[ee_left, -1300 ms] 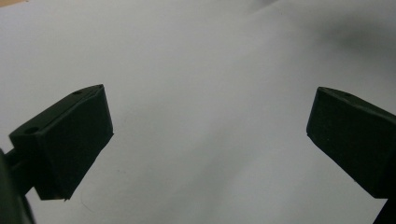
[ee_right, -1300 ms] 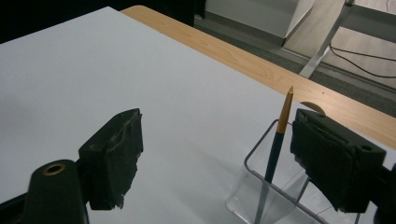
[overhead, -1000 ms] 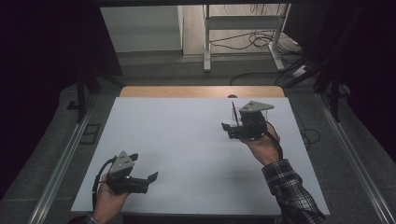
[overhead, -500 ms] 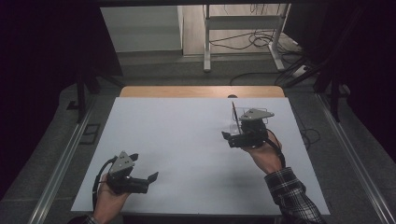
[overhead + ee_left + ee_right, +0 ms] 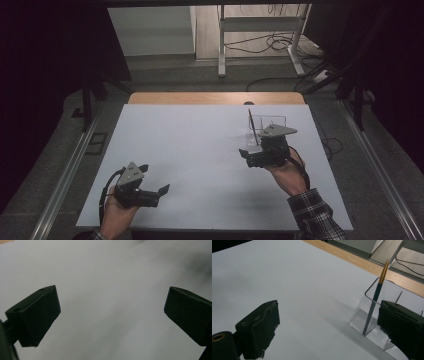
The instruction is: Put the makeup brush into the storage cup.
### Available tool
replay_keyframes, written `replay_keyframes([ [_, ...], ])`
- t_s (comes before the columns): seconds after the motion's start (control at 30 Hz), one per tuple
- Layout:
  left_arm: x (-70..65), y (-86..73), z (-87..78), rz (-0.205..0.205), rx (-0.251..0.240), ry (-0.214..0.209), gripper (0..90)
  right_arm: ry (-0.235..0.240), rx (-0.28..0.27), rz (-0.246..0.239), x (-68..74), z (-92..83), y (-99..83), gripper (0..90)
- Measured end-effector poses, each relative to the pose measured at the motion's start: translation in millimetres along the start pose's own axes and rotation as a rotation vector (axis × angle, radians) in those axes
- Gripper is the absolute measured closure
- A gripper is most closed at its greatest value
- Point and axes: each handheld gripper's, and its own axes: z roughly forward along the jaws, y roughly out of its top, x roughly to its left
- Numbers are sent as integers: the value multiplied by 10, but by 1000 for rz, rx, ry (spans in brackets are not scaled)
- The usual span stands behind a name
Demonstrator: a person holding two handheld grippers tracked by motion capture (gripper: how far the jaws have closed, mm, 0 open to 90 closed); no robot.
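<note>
Pen [image 5: 375, 298] stands in the clear holder [image 5: 372, 326] far right; your right hand-held gripper [image 5: 248, 155], jaws just opening, empty, should back away gently.

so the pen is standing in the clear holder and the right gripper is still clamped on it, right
Not quite. The pen does stand in the clear holder, but the right gripper is open; its jaws have just been opening with nothing between them, as the right gripper view shows.
</note>
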Motion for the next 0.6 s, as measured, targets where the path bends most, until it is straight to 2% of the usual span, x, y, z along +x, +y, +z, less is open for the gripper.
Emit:
replay_keyframes([
  [0.6,16,-5,-16,-1,-2,1,10,-24,9,-6,106,-155,-212,9],
])
